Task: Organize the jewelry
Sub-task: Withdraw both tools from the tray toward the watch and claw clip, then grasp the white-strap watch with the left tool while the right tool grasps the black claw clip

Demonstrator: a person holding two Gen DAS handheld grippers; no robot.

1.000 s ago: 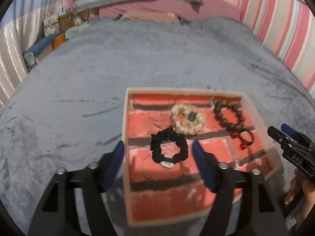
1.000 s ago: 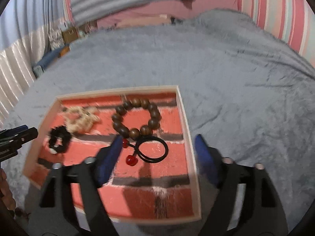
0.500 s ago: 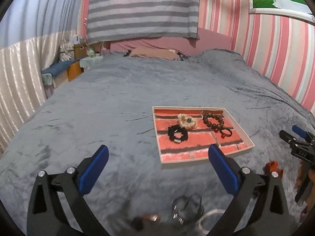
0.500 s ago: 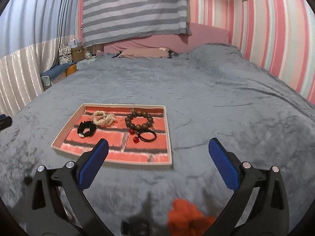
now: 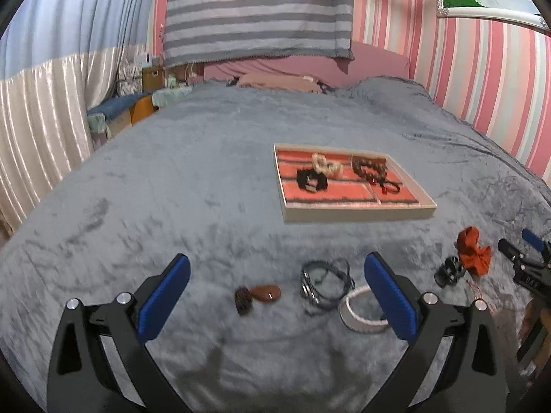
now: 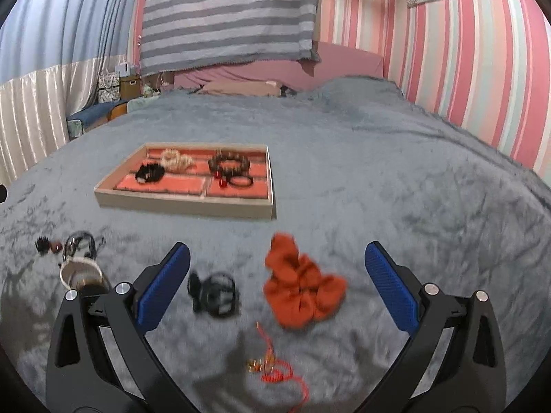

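A shallow tray (image 5: pixel 358 212) (image 6: pixel 186 203) with a red brick-pattern lining lies on the grey bed cover, holding a black scrunchie (image 5: pixel 311 179), a cream one (image 5: pixel 325 164), a brown bead bracelet (image 5: pixel 367 167) and a black tie with red beads (image 6: pixel 237 181). Nearer me lie a brown clip (image 5: pixel 259 296), a dark bracelet (image 5: pixel 323 284), a white bangle (image 5: pixel 358 309), a black hair tie (image 6: pixel 213 294), an orange scrunchie (image 6: pixel 299 292) and a red cord (image 6: pixel 275 371). My left gripper (image 5: pixel 275 296) is open above the clip and bracelet. My right gripper (image 6: pixel 277 289) is open above the orange scrunchie.
The grey bed cover (image 5: pixel 172 189) spreads all around the tray. A striped cloth (image 5: pixel 258 10) hangs at the headboard; a pink striped wall (image 5: pixel 482 79) runs on the right. Boxes and a blue cushion (image 5: pixel 113 106) stand at the left. The other gripper (image 5: pixel 527 268) shows at the right edge.
Both grippers have pulled back from the tray toward the near bed edge and stand wider open. The loose pieces in front of the tray have come into view.
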